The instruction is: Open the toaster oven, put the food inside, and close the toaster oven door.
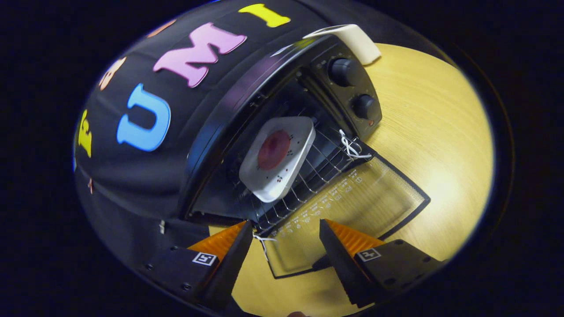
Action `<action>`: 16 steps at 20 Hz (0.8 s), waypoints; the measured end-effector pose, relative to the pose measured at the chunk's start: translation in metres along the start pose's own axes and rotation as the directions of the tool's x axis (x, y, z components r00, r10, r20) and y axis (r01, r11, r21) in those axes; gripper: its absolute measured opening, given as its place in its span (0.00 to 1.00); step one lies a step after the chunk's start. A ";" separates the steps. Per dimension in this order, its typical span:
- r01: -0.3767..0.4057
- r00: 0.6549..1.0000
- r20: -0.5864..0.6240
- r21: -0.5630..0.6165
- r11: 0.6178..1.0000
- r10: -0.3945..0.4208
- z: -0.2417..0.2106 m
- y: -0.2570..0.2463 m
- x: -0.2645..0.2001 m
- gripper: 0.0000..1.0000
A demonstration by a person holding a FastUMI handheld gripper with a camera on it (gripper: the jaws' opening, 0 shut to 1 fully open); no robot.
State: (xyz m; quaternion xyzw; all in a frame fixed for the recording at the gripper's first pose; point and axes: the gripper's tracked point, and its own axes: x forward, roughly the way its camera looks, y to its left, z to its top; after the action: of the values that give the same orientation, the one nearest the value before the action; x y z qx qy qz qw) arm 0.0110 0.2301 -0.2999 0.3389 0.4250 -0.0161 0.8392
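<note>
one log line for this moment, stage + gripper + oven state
stage: food loaded, door not yet closed | gripper: open, empty, fingers over door's front edge | toaster oven: door down flat | plate with food on rack

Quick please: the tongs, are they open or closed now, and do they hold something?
Tongs: open, holding nothing, above the lowered oven door; the plate sits on the rack inside.

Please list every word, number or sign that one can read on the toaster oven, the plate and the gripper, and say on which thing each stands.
Oven door: rows of white printing on the glass, too small to read.
Knobs: marks around them, too blurred to read.
Plate: small pictures, no words.
Gripper, open over the door's near edge and holding nothing: two square coded markers, no words.
Nothing can be quoted.
</note>
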 end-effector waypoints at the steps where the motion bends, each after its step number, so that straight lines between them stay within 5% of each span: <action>1: 0.003 1.000 -0.008 -0.066 0.998 -0.004 -0.004 -0.002 -0.007 0.99; 5: 0.024 0.999 -0.027 -0.281 0.959 -0.032 -0.022 -0.018 -0.033 0.99; 9: 0.055 0.997 -0.024 -0.477 0.877 -0.076 -0.030 -0.038 -0.052 0.99; 16: 0.139 0.980 -0.031 -0.591 0.794 -0.195 -0.051 -0.076 -0.057 0.99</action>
State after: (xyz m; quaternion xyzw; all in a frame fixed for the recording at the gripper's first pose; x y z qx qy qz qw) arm -0.0853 0.1859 -0.3215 0.0251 0.4747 0.0571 0.8779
